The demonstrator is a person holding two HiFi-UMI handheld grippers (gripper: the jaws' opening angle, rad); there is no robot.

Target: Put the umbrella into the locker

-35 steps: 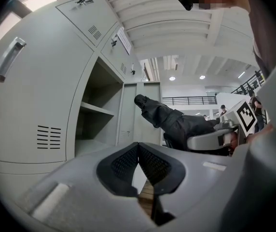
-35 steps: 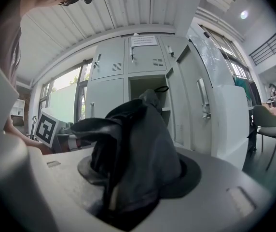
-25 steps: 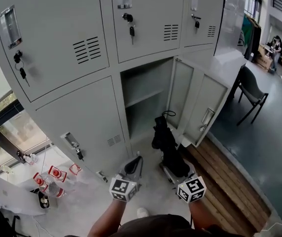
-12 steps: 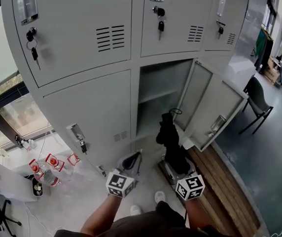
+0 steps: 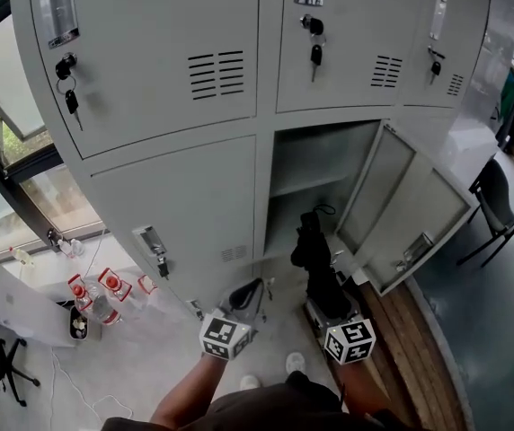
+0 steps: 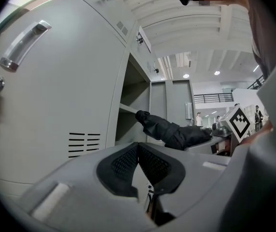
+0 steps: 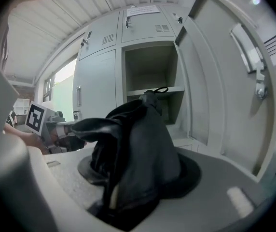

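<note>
A folded black umbrella (image 5: 315, 263) sticks out of my right gripper (image 5: 327, 305), which is shut on its lower end. Its tip with a thin wrist loop points at the open locker (image 5: 315, 178), just short of the lower compartment under the shelf (image 7: 150, 92). In the right gripper view the umbrella (image 7: 138, 144) fills the space between the jaws of the right gripper (image 7: 138, 174). My left gripper (image 5: 244, 298) is beside it on the left, shut and holding nothing; its pads meet at the tips (image 6: 138, 149). From there I see the umbrella (image 6: 172, 132) reaching toward the locker (image 6: 131, 110).
The locker door (image 5: 401, 209) hangs open to the right of the opening. Keys (image 5: 315, 52) dangle from the closed doors above. Red-capped bottles (image 5: 104, 294) stand on the floor at the left. Wooden boards (image 5: 410, 348) lie at the right, with a chair (image 5: 495, 200) beyond.
Both grippers have moved closer to the locker bank, and the umbrella's tip now lies nearer the open compartment. The grip on the umbrella is unchanged.
</note>
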